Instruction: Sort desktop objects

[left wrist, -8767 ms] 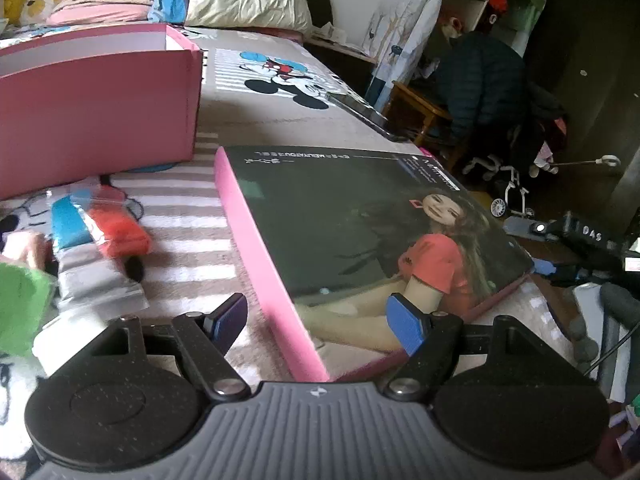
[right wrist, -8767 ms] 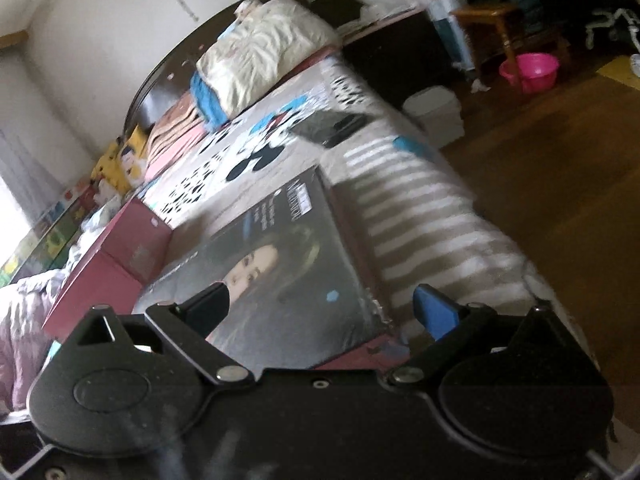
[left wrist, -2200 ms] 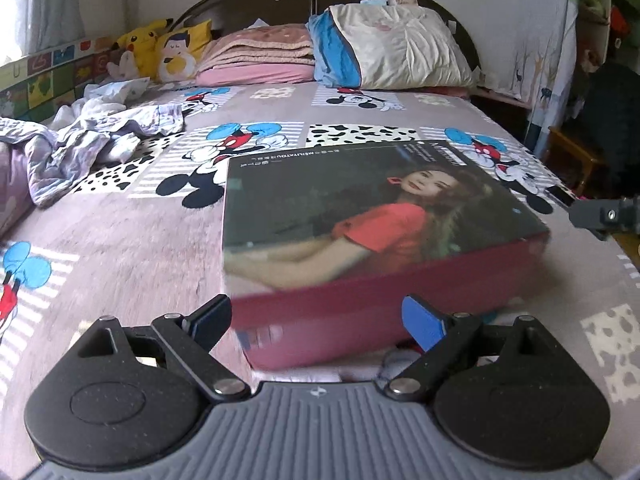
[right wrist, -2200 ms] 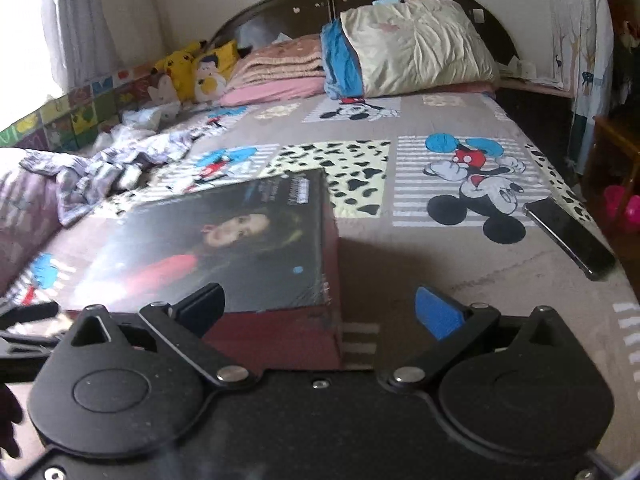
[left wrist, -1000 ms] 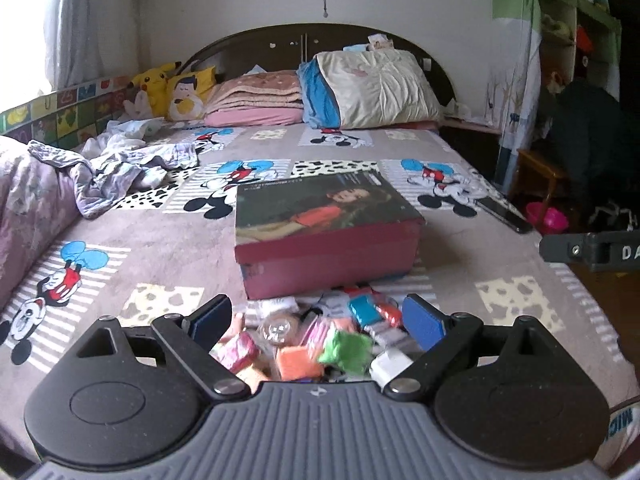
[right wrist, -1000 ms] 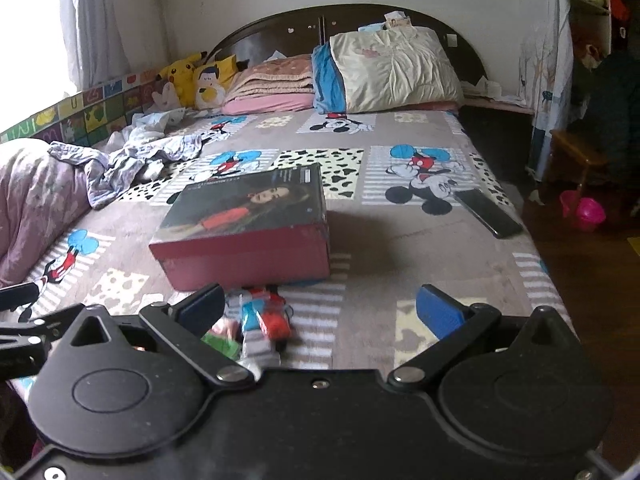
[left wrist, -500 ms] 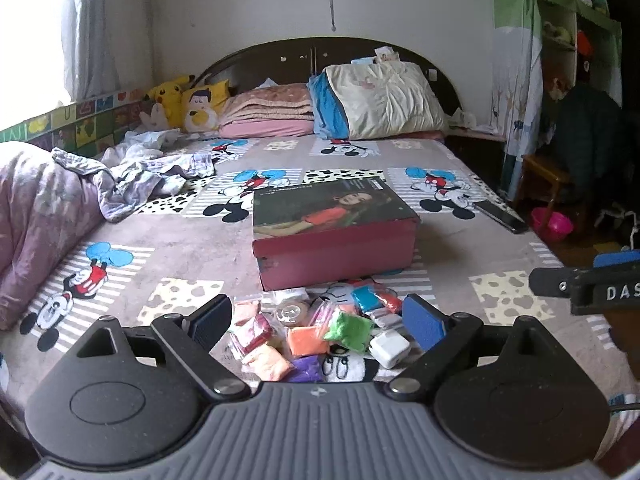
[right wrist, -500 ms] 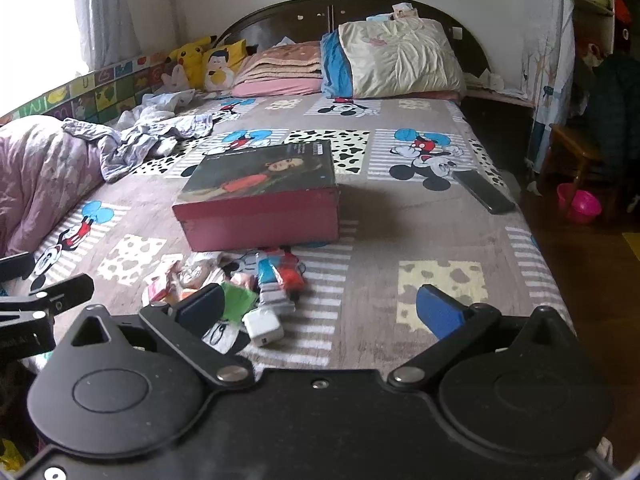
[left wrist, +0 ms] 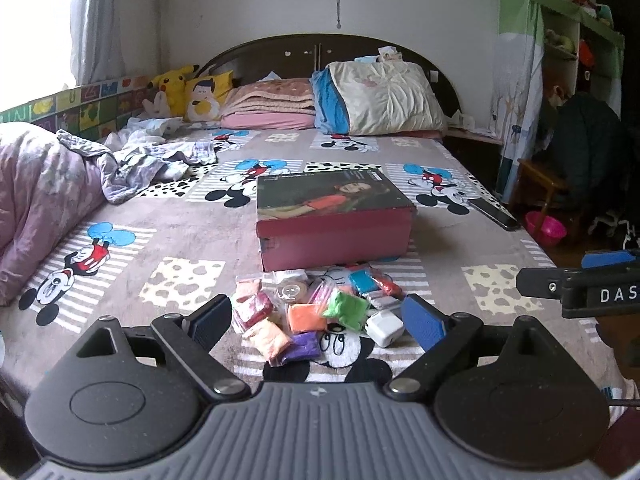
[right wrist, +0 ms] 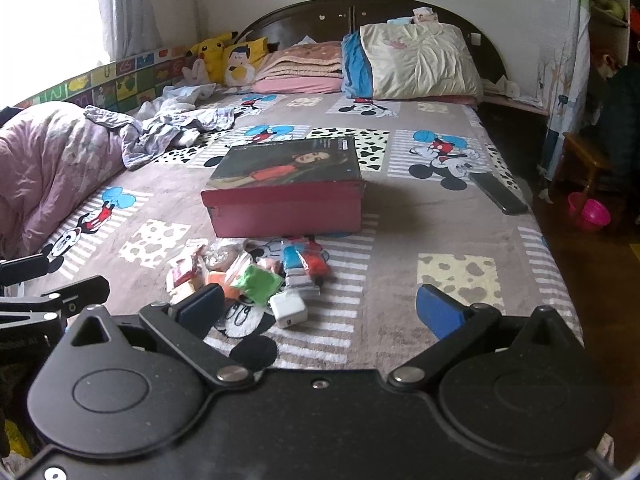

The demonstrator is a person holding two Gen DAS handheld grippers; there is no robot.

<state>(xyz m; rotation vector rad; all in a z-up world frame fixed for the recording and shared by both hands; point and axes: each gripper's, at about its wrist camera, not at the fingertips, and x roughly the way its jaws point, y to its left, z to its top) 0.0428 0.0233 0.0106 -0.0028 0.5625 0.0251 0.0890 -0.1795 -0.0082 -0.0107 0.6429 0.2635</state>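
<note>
Both pairs of fingers stand wide apart and hold nothing: the left gripper and the right gripper hang above the near end of the bed. On the bed lies a closed pink box with a photo lid. Just in front of it sits a pile of small coloured packets, with a white charger at its near right edge. A dark phone lies well apart, near the right edge of the bed.
</note>
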